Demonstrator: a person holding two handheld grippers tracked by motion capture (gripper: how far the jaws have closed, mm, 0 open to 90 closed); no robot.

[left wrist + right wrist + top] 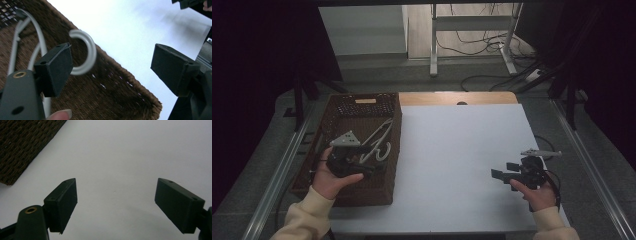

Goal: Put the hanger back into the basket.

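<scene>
White hanger (379, 141) lies inside the brown woven basket (388, 180) at the tabletop's (457, 150) left. Left claw (371, 170) hovers over it, wide and empty; right claw (504, 171) wide above bare tabletop.

You work in a lab-style recording bay: black curtains (257, 75) at both sides, loose floor cables (482, 42) top centre, metal stand legs (434, 45).
</scene>
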